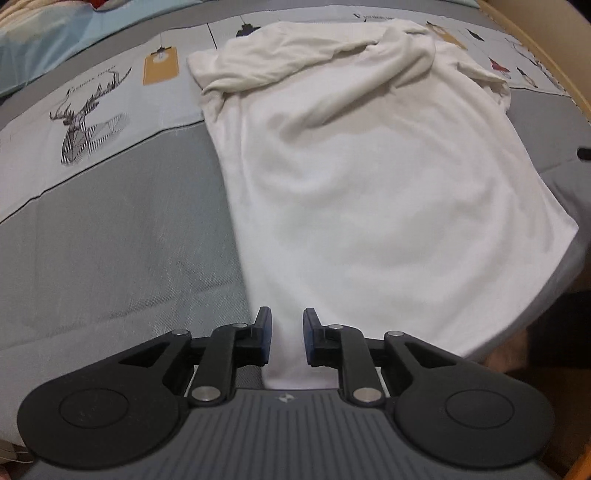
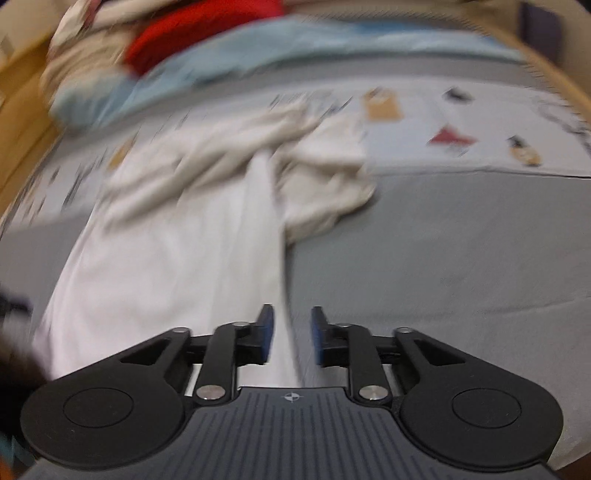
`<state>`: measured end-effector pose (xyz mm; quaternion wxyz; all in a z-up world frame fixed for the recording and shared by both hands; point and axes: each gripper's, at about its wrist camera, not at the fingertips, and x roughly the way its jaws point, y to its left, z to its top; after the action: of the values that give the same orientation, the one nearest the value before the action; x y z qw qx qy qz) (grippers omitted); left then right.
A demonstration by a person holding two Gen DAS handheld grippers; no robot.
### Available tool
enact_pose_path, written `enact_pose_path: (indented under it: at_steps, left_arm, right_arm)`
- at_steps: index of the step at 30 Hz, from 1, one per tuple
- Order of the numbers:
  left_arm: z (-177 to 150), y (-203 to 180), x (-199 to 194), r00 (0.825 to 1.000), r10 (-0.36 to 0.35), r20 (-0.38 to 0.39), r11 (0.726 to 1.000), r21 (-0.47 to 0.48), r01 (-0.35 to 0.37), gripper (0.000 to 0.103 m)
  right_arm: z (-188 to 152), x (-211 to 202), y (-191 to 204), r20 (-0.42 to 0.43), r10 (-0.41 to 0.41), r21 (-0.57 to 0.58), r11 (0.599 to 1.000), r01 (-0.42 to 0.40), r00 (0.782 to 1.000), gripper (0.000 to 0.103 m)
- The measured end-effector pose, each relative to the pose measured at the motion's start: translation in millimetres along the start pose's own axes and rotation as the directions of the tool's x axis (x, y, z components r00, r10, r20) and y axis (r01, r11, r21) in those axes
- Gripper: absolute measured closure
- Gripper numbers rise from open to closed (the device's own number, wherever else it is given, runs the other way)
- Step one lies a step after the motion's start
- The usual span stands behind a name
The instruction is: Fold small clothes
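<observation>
A white T-shirt (image 1: 351, 166) lies flat on the bed, hem end near me and sleeves folded in at the far end. My left gripper (image 1: 286, 325) hovers over the shirt's near left corner. Its jaws stand a little apart, and white cloth shows in the gap without being pinched. In the blurred right wrist view the same shirt (image 2: 166, 240) stretches away to the left, its far end rumpled. My right gripper (image 2: 291, 325) is open over the shirt's near right edge, with cloth and grey sheet both showing between the fingers.
The bed has a grey sheet (image 1: 110, 240) with a printed white band showing a deer drawing (image 1: 81, 122). A light blue blanket (image 2: 258, 48) and a red cloth (image 2: 192, 33) lie at the far side. A wooden bed frame (image 1: 546, 55) runs along the right.
</observation>
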<state>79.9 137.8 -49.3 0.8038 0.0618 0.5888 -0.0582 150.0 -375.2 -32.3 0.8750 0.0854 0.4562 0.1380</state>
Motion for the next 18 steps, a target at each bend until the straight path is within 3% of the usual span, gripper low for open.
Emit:
enact_pose_path:
  at_steps: [4, 10, 16, 18]
  left_arm:
    - [8.0, -10.9, 4.3, 1.000, 0.014, 0.007, 1.000, 0.004, -0.014, 0.083]
    - [25.4, -31.3, 15.2, 1.000, 0.009, 0.014, 1.000, 0.020, -0.009, 0.083]
    - [49.1, -45.9, 23.5, 1.000, 0.002, 0.020, 0.999, 0.043, -0.002, 0.083]
    - [57.1, -50.5, 25.6, 1.000, 0.001, 0.022, 0.999, 0.048, -0.002, 0.083]
  right_arm:
    - [7.6, 28.3, -27.1, 0.019, -0.030, 0.204, 0.979, 0.026, 0.999, 0.073]
    - [18.4, 77.4, -49.6, 0.039, -0.013, 0.405, 0.914, -0.004, 0.999, 0.073]
    - [40.7, 137.1, -52.2, 0.003, 0.036, 0.479, 0.877, -0.032, 0.999, 0.073]
    - [47.5, 154.0, -47.3, -0.020, 0.037, 0.464, 0.885, -0.023, 0.999, 0.072]
